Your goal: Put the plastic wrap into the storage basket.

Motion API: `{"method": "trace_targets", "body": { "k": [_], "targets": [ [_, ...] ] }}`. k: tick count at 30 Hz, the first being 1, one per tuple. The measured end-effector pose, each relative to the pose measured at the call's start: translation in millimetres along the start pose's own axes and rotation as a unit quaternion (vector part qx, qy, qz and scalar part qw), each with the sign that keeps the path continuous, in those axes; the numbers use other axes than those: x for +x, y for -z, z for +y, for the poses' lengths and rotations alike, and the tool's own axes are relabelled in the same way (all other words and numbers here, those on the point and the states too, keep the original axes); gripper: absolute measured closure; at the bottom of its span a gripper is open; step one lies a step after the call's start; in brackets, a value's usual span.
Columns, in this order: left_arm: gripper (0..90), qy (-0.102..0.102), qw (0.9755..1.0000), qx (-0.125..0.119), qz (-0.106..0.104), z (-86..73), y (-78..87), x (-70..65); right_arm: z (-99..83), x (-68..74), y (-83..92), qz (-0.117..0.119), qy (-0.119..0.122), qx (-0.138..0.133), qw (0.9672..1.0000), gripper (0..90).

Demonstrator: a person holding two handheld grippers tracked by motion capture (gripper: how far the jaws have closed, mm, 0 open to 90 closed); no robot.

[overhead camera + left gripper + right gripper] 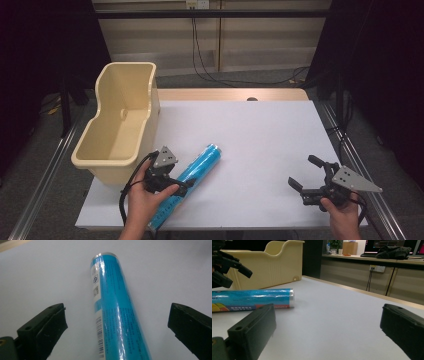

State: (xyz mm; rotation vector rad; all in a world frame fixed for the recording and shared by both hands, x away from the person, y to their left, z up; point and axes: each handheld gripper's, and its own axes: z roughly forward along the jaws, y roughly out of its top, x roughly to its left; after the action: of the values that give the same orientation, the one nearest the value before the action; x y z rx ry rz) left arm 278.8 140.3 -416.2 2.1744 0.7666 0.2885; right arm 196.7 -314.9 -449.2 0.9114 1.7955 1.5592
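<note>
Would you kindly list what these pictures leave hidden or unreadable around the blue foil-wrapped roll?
- Near end of the blue foil-wrapped roll: high view, covered by the person's left hand and left hand-held gripper.
- Its label print: left gripper view, too small to read.
- Its left end: right gripper view, cut by the frame edge.

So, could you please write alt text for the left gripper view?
A blue roll in shiny wrap lies on a white table, running away from the camera between the open left tongs. Neither black jaw touches it; a barcode and small print run along its side.
</note>
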Motion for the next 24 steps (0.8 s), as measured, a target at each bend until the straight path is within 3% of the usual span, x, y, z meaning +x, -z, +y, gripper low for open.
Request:
{"method": "trace_targets", "body": {
  "k": [1, 2, 3, 4, 9, 10, 13, 14, 15, 20, 21, 24],
  "targets": [
    [1.5, 0.000, 1.0000, 0.000, 0.000, 0.0, 0.0, 0.0, 0.1, 0.2, 0.0, -0.001, 0.001, 0.001, 1.0000, 0.0],
    [1.5, 0.005, 0.9997, 0.024, -0.005, 2.0, -3.6, 2.1, 0.2, 0.5, 0.0, -0.002, 0.002, 0.001, 1.0000, 0.0],
    [1.5, 0.005, 0.9997, 0.024, -0.005, 2.0, -3.6, 2.1, 0.4, 0.8, 0.1, -0.002, 0.003, 0.001, 1.0000, 0.1],
    [0.8, 0.012, 0.9988, 0.047, -0.009, 3.1, -6.8, 4.6, 0.5, 0.7, 0.3, -0.002, 0.005, 0.001, 1.0000, 0.1],
    [0.0, 0.026, 0.9962, 0.083, -0.010, 6.5, -10.4, 6.6, 0.2, -0.1, 0.5, -0.004, 0.007, 0.003, 1.0000, 0.1],
    [0.0, 0.029, 0.9941, 0.105, 0.003, 8.3, -14.1, 5.1, -0.1, -0.3, 0.2, -0.004, 0.006, 0.004, 1.0000, 0.1],
    [0.0, 0.020, 0.9889, 0.147, 0.004, 9.9, -19.9, 2.6, 0.0, 0.0, 0.0, -0.005, 0.008, 0.005, 0.9999, 0.2],
    [0.0, 0.020, 0.9889, 0.147, 0.004, 9.9, -19.9, 2.6, 0.2, 0.4, -0.1, -0.005, 0.007, 0.004, 1.0000, 0.2],
    [0.7, 0.019, 0.9865, 0.163, 0.006, 10.5, -22.3, 2.1, 0.3, 0.1, 0.1, -0.005, 0.011, 0.005, 0.9999, 0.2],
    [4.5, 0.023, 0.9847, 0.173, 0.001, 11.3, -25.1, 2.1, 0.2, 0.4, 0.3, -0.004, 0.012, 0.006, 0.9999, 0.2],
    [5.9, 0.024, 0.9832, 0.181, -0.008, 11.0, -26.2, 2.1, 0.2, 0.2, 0.2, -0.005, 0.010, 0.006, 0.9999, 0.2],
    [6.8, 0.021, 0.9794, 0.201, -0.005, 10.0, -28.9, 0.4, 0.2, -0.2, 0.3, -0.005, 0.011, 0.006, 0.9999, 0.3]
  ]
}}
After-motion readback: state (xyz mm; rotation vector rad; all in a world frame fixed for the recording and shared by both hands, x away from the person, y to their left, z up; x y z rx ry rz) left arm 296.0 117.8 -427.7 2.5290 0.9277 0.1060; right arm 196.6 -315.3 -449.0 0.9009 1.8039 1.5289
